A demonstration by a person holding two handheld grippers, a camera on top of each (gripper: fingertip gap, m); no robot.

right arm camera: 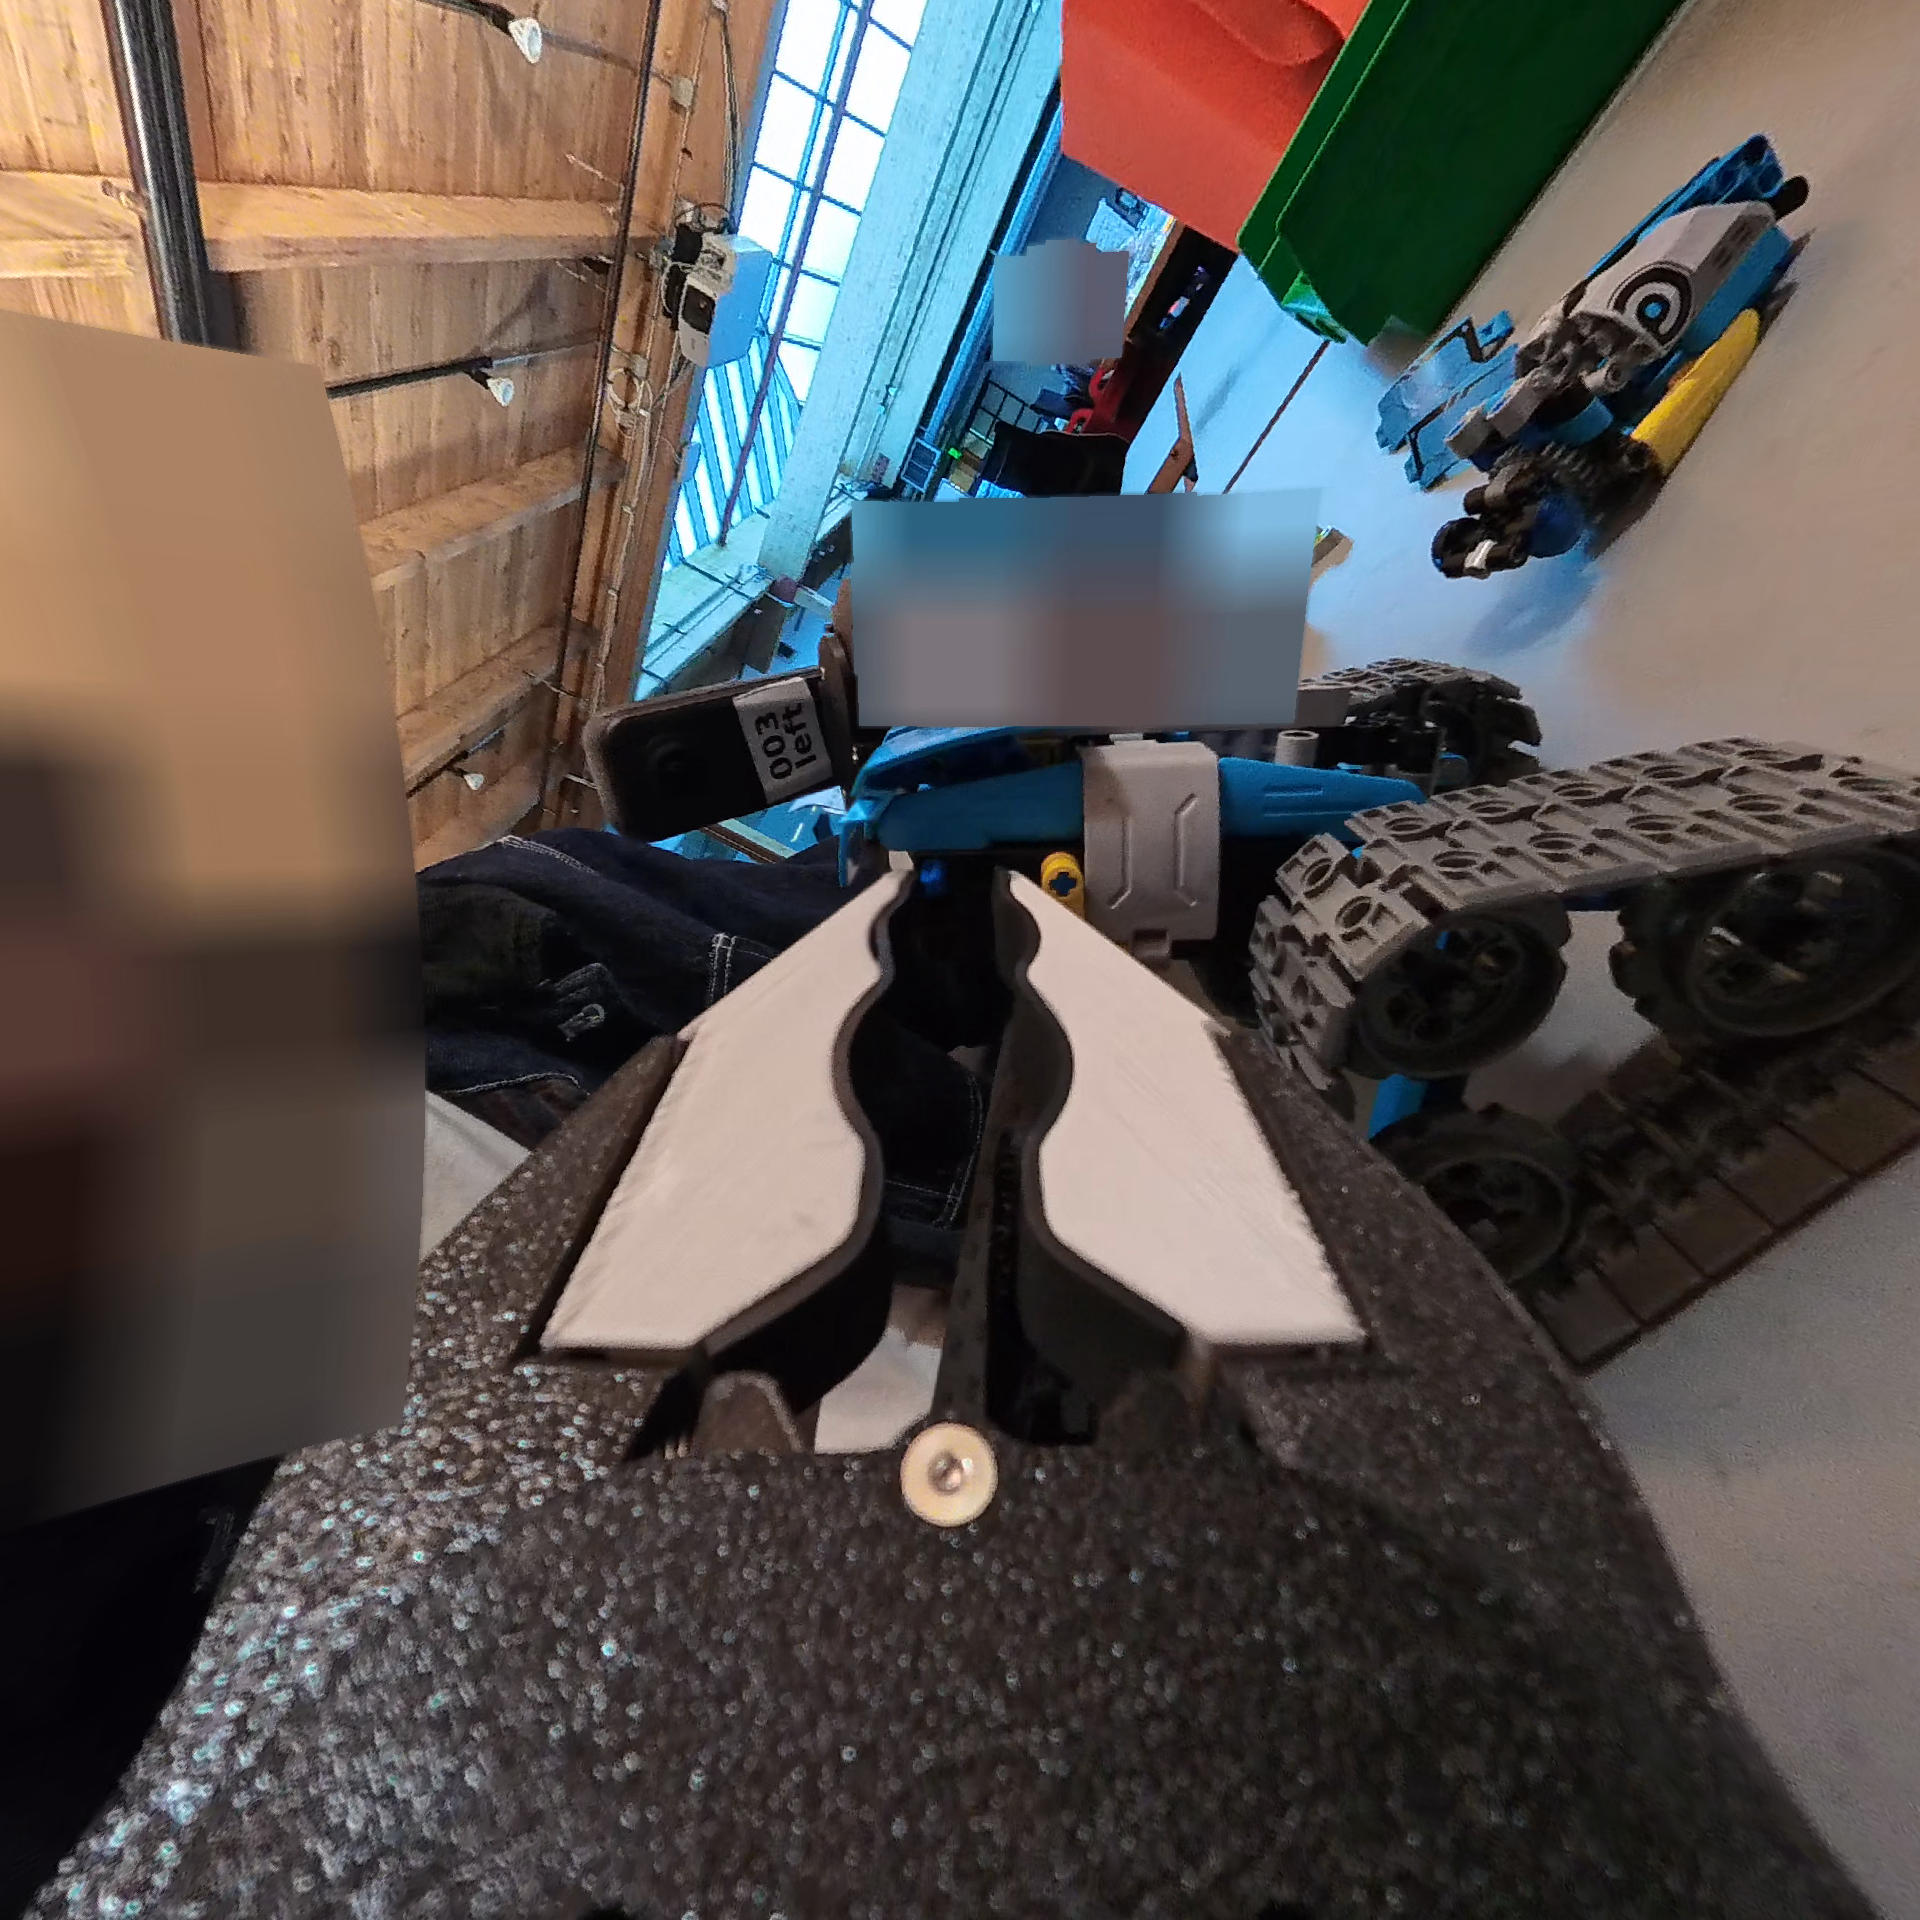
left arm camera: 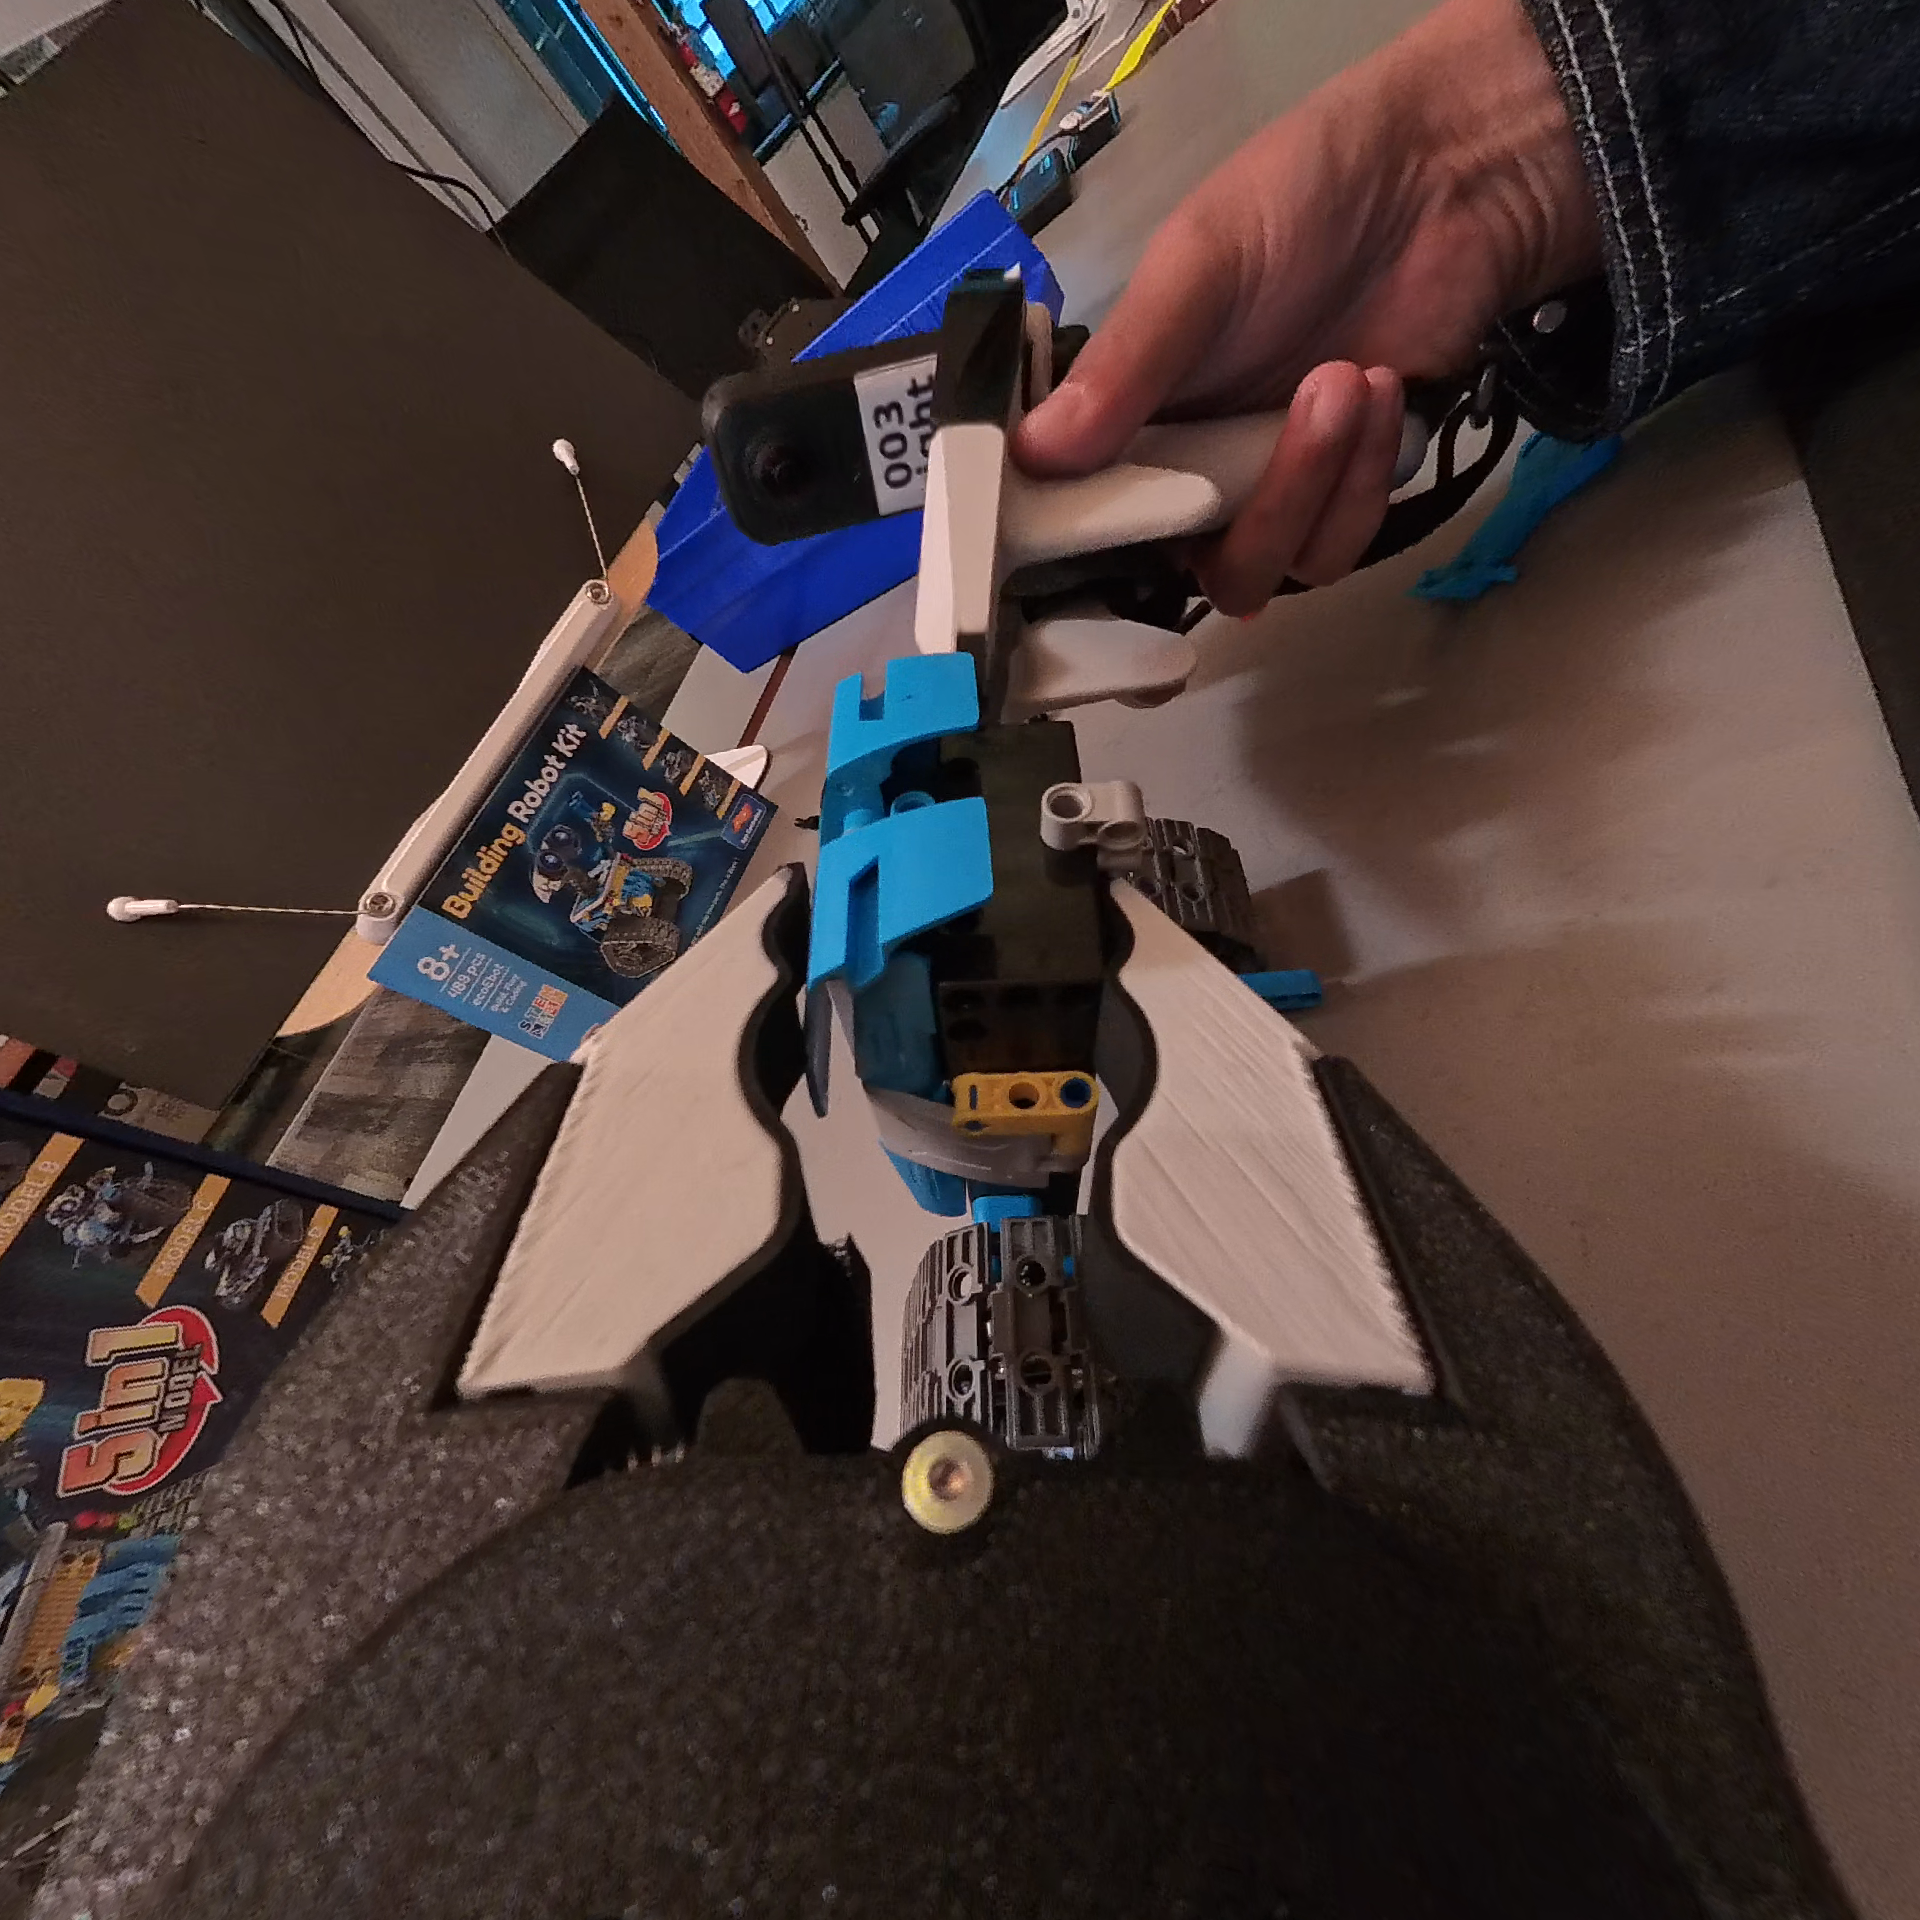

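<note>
A toy tracked robot model (left arm camera: pixel 1029 894) of building parts has a black body, blue panels (left arm camera: pixel 899 862), a yellow piece and grey tracks (right arm camera: pixel 1558 821). My left gripper (left arm camera: pixel 956 894) is shut on its body, one finger on the blue panel side, the other on the black side. My right gripper (right arm camera: pixel 953 883) comes from the far end, jaws almost together on a dark part of the model next to a yellow pin (right arm camera: pixel 1062 881). It also shows in the left wrist view (left arm camera: pixel 987 623), held by a hand. The model is tilted over the grey table (left arm camera: pixel 1558 1039).
A blue bin (left arm camera: pixel 831 561), a kit box (left arm camera: pixel 582 873) and a second printed box (left arm camera: pixel 156 1351) lie to the left. A loose blue piece (left arm camera: pixel 1288 987) is on the table. A green bin (right arm camera: pixel 1455 156), a red bin (right arm camera: pixel 1174 104) and a smaller robot model (right arm camera: pixel 1590 364) stand farther off. Left and right tips are no more than a few centimetres apart. The smaller robot model (right arm camera: pixel 1590 364) is about 20 cm from both grippers' fingertips.
</note>
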